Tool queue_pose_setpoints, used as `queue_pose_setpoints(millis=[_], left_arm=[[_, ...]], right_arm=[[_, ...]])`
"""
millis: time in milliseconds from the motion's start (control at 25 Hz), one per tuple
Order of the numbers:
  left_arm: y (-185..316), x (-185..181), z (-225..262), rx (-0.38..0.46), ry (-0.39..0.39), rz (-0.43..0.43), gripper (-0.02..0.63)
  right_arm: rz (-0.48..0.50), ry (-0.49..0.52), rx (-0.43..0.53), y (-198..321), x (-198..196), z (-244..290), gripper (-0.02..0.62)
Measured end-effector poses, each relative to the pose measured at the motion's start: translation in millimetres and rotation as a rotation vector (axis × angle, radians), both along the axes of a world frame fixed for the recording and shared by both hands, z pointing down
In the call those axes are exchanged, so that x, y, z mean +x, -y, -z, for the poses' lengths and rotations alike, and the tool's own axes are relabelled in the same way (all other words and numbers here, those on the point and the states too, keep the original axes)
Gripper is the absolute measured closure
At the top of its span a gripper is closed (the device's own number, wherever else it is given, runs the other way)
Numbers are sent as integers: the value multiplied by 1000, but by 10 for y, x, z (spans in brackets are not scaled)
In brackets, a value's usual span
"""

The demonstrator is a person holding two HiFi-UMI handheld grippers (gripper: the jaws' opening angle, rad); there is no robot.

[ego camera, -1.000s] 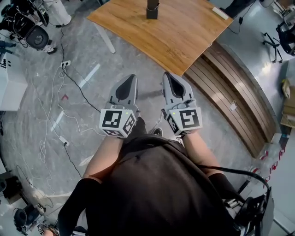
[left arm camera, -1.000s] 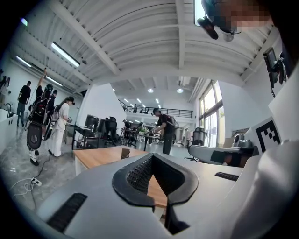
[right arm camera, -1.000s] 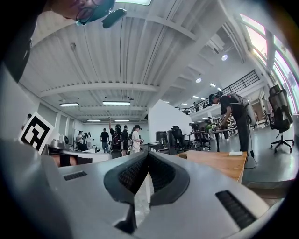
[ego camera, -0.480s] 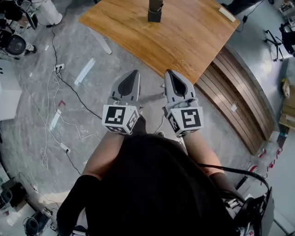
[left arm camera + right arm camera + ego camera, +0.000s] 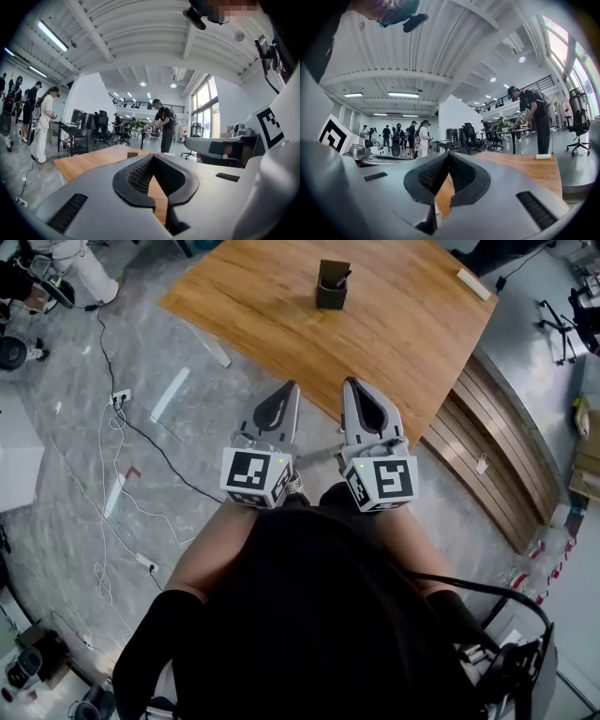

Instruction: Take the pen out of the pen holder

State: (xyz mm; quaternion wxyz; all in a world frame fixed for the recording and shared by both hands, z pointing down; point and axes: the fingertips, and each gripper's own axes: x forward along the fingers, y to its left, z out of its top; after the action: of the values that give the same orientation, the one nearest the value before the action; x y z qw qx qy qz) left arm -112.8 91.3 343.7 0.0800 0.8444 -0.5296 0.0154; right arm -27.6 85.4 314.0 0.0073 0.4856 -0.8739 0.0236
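While the pen holder stands far out on the wooden worktop, both claws hang back at the worktop's near edge, well apart from it, so the coming move is a long reach straight ahead. The holder lies forward of the gap between the two claws, a little closer to the line of the right claw than to that of the left claw, which makes the right the likelier one to go for the pen, in my judgement. The pen sits inside the holder, its dark top poking above the rim on the holder's right side; its long axis looks roughly upright with a slight lean, though it is too small to read finely. In each gripper view the claw's tips are pressed together and pinch nothing; only bare worktop shows through the hollow behind them. Either claw would have to spread before it could close on the pen's exposed top.
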Motion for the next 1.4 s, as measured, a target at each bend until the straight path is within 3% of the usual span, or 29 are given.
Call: queue_pose_setpoints(millis=[320,920,1400], left_arm=[[535,-165,-88,-28,2,-10,605],[1891,319,-291,-76,44,4,605],[2968,438,-755,-132,69,-20,606]], right_arm=[[-23,1,-1,587,-132,19,581],[5,20,-63,1988,267,-256,581],[-27,-8,-214,3066,392,-1002,581]])
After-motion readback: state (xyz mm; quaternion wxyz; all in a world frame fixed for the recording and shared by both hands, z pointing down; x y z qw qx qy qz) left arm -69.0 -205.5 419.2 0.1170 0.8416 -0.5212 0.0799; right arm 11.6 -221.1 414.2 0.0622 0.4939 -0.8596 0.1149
